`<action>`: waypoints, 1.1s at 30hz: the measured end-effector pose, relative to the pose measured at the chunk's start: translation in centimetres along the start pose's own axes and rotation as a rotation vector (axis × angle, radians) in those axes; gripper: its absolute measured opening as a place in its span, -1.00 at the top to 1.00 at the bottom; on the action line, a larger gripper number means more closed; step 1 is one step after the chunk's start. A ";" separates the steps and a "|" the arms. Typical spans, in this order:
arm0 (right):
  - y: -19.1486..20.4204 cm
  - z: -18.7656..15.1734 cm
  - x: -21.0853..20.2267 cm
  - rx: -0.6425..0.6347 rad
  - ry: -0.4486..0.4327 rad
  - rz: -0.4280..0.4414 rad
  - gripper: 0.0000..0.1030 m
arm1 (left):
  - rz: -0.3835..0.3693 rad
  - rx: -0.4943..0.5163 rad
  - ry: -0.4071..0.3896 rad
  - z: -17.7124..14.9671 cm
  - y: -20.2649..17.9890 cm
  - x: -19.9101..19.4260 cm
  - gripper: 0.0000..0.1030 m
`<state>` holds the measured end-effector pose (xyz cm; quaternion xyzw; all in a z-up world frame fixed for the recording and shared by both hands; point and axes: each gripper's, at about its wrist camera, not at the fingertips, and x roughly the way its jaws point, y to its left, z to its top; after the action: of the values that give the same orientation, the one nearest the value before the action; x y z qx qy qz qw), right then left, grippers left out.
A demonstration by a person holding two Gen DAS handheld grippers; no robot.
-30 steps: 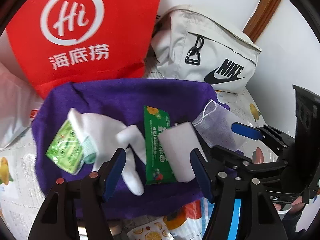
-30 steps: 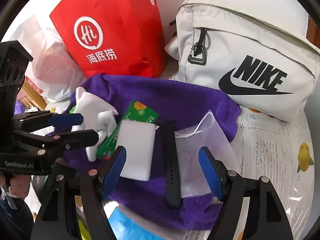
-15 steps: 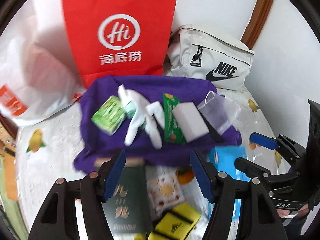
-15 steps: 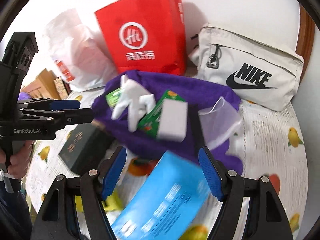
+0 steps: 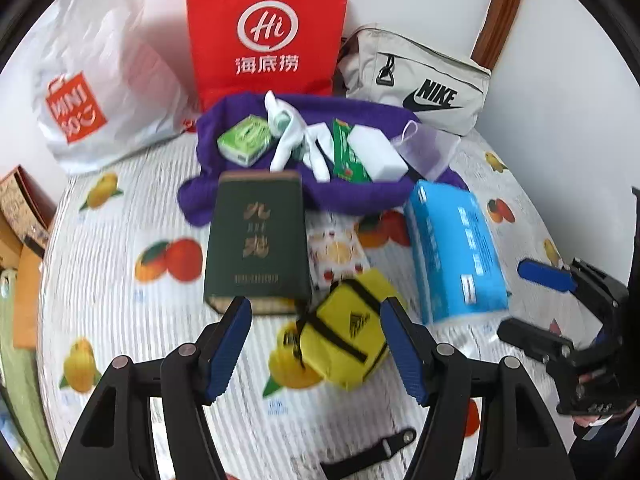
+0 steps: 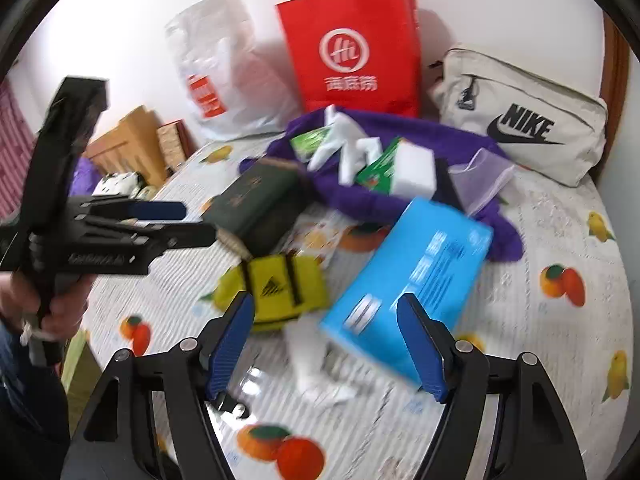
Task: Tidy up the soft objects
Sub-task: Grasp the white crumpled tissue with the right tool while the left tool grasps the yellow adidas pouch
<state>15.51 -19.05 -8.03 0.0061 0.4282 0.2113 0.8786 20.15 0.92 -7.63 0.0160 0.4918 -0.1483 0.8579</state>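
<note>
On the fruit-print worktop (image 5: pixel 100 280), left wrist view: my left gripper (image 5: pixel 316 350) has its jaws apart with nothing clamped. The yellow pouch (image 5: pixel 344 332) lies on the cloth below the pads, not touched. Just beyond it stands the dark green box (image 5: pixel 256 240), and to the right the blue tissue pack (image 5: pixel 456 252). Farther off the purple towel (image 5: pixel 352 192) carries a white glove (image 5: pixel 296 140), a green packet (image 5: pixel 348 152), a white sponge (image 5: pixel 376 152) and a sheer mesh bag (image 5: pixel 428 148). Red bag (image 5: pixel 268 32) and beige Nike bag (image 5: pixel 420 84) stand at the far wall.

Right wrist view: my right gripper (image 6: pixel 328 342), jaws apart, empty. The blue tissue pack (image 6: pixel 412 276) sits partly between the pads but is not pressed. The yellow pouch (image 6: pixel 280 288) lies near left of it. My left gripper (image 6: pixel 160 220) hangs at far left, gripped by my hand (image 6: pixel 56 312).

Handling, my guess: the pouch looks light and squashy, with black straps. Pinch across its body, not a strap, or it will dangle. Tissue pack is soft with slick film, so take it across the narrow side. Glove and mesh bag are limp; pinch a bunched fold.
</note>
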 end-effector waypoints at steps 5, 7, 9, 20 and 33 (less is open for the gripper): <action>1.9 -3.3 0.4 -0.055 0.016 0.002 -0.20 | -0.015 -0.026 -0.005 -2.0 0.4 0.2 -0.30; 2.2 -4.5 1.4 -0.063 0.025 0.012 -0.20 | -0.014 -0.020 -0.002 -2.8 0.2 0.5 -0.30; 2.4 -5.2 2.3 -0.071 0.033 0.001 -0.20 | -0.012 -0.012 0.005 -3.5 0.1 1.0 -0.30; 2.1 -7.5 7.3 -0.173 0.068 -0.055 0.56 | -0.057 0.027 0.036 -4.4 -0.1 3.7 -0.40; -0.2 -10.2 2.5 -0.125 0.081 -0.018 0.61 | -0.049 0.216 0.042 -3.6 -3.7 7.5 -0.59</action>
<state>9.29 -20.04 -16.42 -0.0611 0.4492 0.2298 0.8612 19.66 -3.73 -15.46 0.0998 0.4910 -0.2209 0.8368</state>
